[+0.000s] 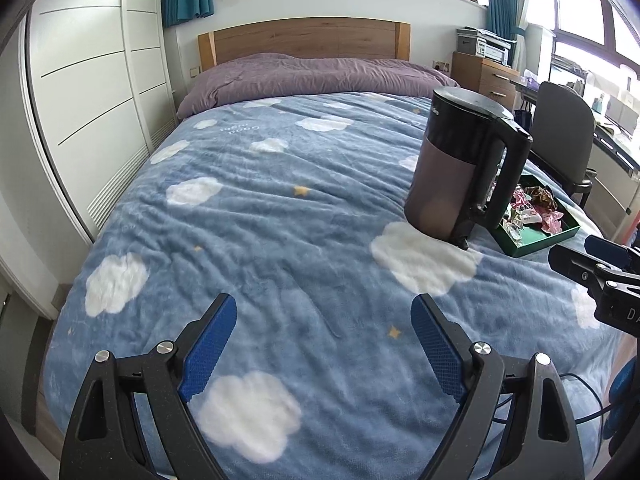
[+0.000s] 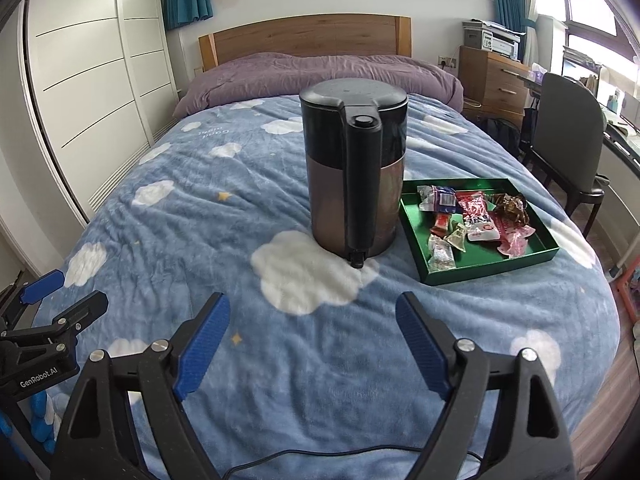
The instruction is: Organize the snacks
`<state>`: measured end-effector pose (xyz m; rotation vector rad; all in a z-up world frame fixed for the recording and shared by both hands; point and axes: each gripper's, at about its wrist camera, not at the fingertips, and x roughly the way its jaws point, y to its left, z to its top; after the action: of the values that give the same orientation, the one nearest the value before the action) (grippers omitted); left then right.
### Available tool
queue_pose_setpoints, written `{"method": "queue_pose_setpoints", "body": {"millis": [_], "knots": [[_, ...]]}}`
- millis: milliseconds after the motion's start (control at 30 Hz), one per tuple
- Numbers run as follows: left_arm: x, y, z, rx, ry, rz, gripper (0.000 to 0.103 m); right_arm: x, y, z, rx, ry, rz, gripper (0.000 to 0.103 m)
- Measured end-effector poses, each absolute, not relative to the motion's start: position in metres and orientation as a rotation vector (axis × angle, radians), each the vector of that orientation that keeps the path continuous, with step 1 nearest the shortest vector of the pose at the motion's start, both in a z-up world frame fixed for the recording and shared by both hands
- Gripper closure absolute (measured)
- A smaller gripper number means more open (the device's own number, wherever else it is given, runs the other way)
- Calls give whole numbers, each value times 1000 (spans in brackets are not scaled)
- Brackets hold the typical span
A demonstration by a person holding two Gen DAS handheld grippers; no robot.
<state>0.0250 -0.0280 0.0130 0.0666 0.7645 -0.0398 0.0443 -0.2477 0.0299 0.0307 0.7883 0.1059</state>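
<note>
We hold the left tool and right tool spread wide and empty over the bed, since the snacks already sit in the green tray ahead-right, just beside the kettle.

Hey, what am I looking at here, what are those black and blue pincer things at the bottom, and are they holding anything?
Those are two hand-held claws, one in each of a person's hands, each with a camera looking along its blue pads. One picture is from the left claw, the other from the right claw; each also catches the other at its edge. Both are open and hold nothing. They hover over a bed with a blue cloud blanket. On it stands a dark kettle, and beside it, towards the desk, a green tray with wrapped snacks inside.
</note>
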Motion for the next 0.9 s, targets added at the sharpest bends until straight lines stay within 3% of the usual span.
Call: {"method": "queue_pose_setpoints", "body": {"millis": [333, 467, 900], "knots": [[32, -71, 15, 122, 762, -136, 14, 46, -282, 28, 69, 774, 84, 0], [35, -80, 18, 108, 742, -133, 1, 46, -290, 25, 60, 772, 85, 0], [44, -102, 13, 146, 757, -125, 1, 51, -318, 20, 86, 778, 67, 0]]}}
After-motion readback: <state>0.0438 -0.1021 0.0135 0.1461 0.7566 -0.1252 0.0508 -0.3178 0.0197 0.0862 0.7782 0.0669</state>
